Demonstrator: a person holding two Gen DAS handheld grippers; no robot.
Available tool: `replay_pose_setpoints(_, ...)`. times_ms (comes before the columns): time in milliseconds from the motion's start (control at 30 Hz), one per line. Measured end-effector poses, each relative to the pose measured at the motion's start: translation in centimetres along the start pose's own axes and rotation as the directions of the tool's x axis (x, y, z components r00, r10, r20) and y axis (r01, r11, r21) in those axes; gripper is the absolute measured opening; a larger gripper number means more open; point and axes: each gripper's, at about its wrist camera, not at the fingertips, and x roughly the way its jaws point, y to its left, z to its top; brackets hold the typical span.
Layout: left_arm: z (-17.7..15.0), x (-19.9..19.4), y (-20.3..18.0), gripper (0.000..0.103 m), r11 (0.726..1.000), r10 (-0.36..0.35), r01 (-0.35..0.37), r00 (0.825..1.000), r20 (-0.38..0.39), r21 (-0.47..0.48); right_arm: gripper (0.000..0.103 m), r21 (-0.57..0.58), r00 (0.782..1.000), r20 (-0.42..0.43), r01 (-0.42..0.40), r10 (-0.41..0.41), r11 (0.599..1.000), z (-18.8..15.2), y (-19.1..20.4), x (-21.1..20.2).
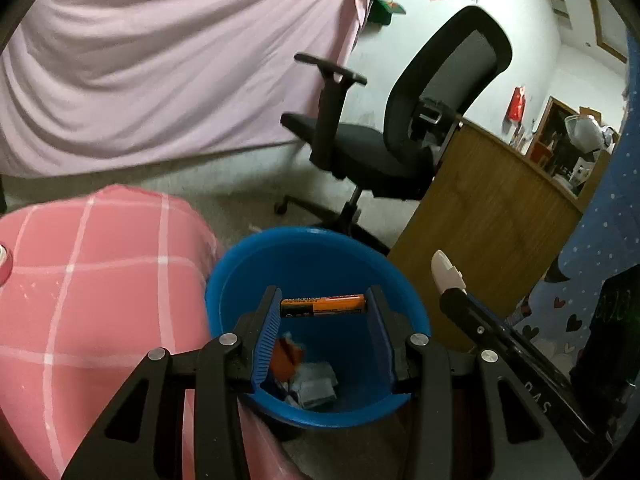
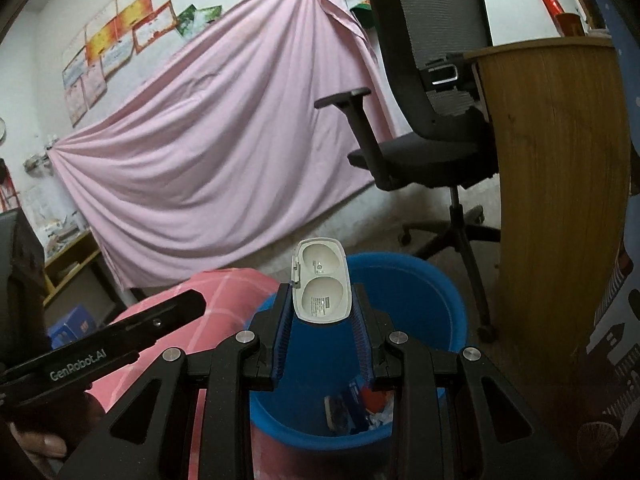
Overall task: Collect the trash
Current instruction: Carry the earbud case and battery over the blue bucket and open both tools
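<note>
Above a round blue plastic bin (image 1: 404,312) holding scraps, the left gripper (image 1: 325,307) pinches an orange-and-black battery (image 1: 323,306) crosswise, while the right gripper (image 2: 322,300) clamps a white oval plastic case (image 2: 322,282) upright.

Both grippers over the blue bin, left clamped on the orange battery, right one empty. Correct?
Not quite: the right gripper isn't empty. The right wrist view shows it shut on a white plastic case. The rest holds: both are over the blue bin, the left gripper clamped on the orange battery.
</note>
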Motion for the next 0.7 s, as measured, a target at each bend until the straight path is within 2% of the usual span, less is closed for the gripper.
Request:
replay_pose_setpoints(133,-0.2,0.1,0.3,0.048,1.0,-0.001,0.001,1.0,-0.012,-0.019,0.028,0.011,1.0,-0.023,0.003,-0.003,1.0,-0.2,-0.4,0.5)
replay_pose_setpoints(367,-0.1,-0.3,0.8,0.048,1.0,0.02,-0.02,1.0,0.012,-0.018,0.033,0.021,0.999,-0.032,0.012,-0.012,1.0,-0.2,-0.6,0.5)
replay_pose_setpoints(700,0.0,-2.4,1.2,0.052,0.998,0.065,-0.066,0.994,0.084,0.007,0.036,0.022,1.0,0.022,0.012,-0.013,1.0,0.7,-0.2,-0.2)
